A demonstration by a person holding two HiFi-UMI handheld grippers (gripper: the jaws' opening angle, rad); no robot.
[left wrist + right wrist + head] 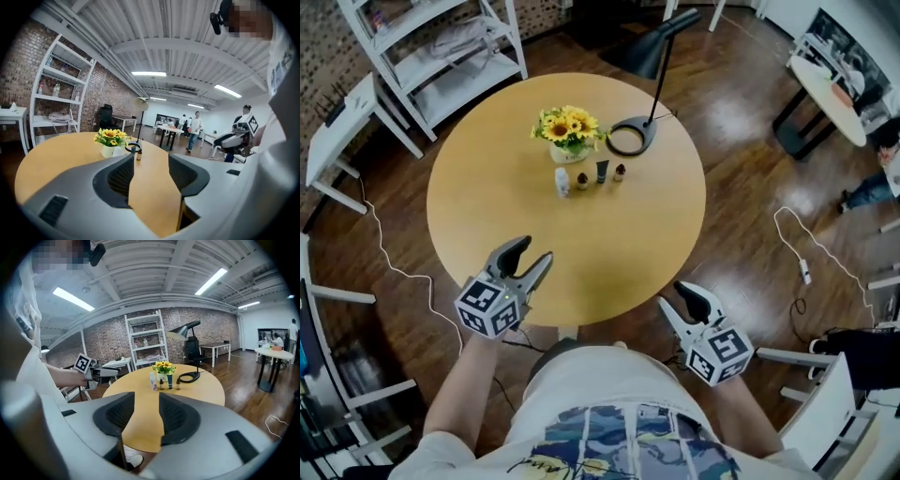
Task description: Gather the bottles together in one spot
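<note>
Four bottles (582,180) in a row just beside vase (566,155), likely light, stiff, tippy: pinch mid-body; left gripper (536,249) and right gripper (672,296) both spread, empty.

bottles (602,172) in a row on table (487,225), vase (562,150) behind, lamp base (631,137) right

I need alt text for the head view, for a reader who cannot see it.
Four small bottles stand in a row on a round table, in front of a vase of sunflowers. The left gripper and right gripper are open and empty by the table's near edge.
</note>
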